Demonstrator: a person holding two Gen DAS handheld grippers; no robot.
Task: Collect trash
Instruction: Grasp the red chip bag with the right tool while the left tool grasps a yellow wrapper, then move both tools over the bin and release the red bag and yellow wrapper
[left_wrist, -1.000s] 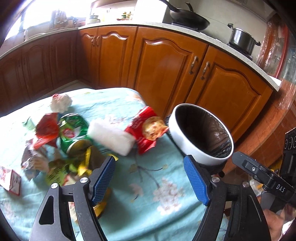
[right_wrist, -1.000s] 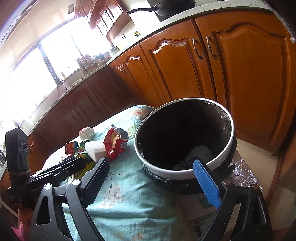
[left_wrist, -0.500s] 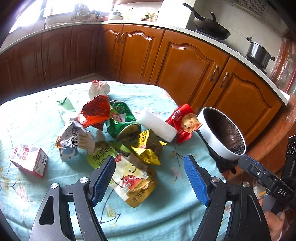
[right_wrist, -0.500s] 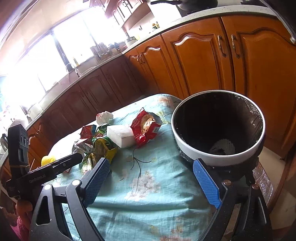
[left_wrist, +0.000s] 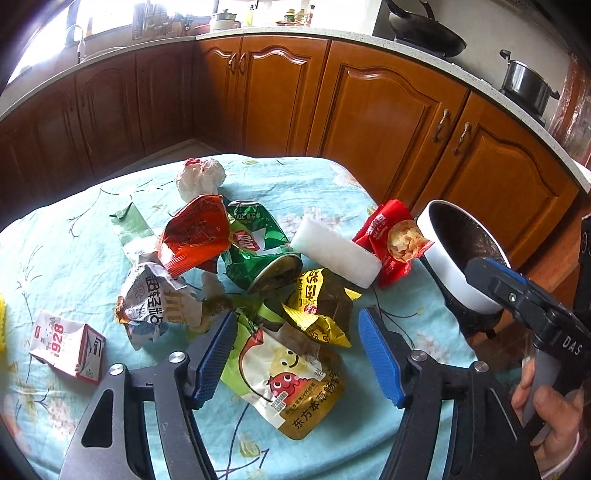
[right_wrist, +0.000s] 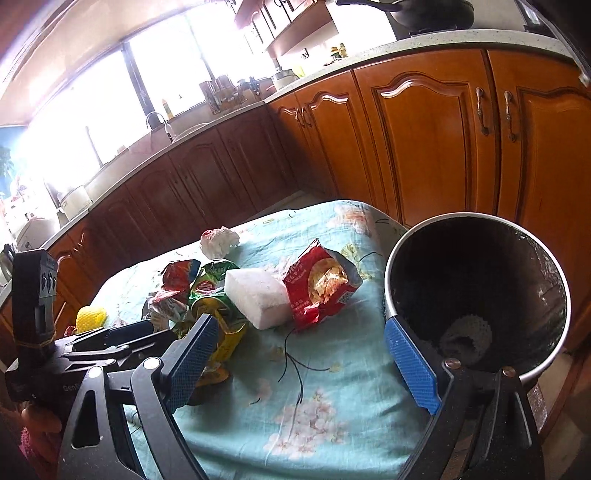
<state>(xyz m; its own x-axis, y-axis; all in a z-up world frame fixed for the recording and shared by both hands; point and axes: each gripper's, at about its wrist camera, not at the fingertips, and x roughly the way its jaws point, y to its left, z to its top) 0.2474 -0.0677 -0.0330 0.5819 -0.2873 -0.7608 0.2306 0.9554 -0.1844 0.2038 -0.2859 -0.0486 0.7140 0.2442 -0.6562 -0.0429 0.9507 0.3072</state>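
Left wrist view: trash lies heaped mid-desk (left_wrist: 332, 177) on a floral cloth: yellow-green pouch (left_wrist: 288, 376), gold wrapper (left_wrist: 321, 306), crushed green can (left_wrist: 258, 251), red bag (left_wrist: 195, 232), white foam block (left_wrist: 336, 254), red snack pack (left_wrist: 391, 240), carton (left_wrist: 66, 345). Left claw (left_wrist: 295, 356) hangs released, empty, over the pouch (not touching). Bin (right_wrist: 476, 295) stands off the desk's right edge. Right claw (right_wrist: 295, 358) is spread, empty, between heap and bin.
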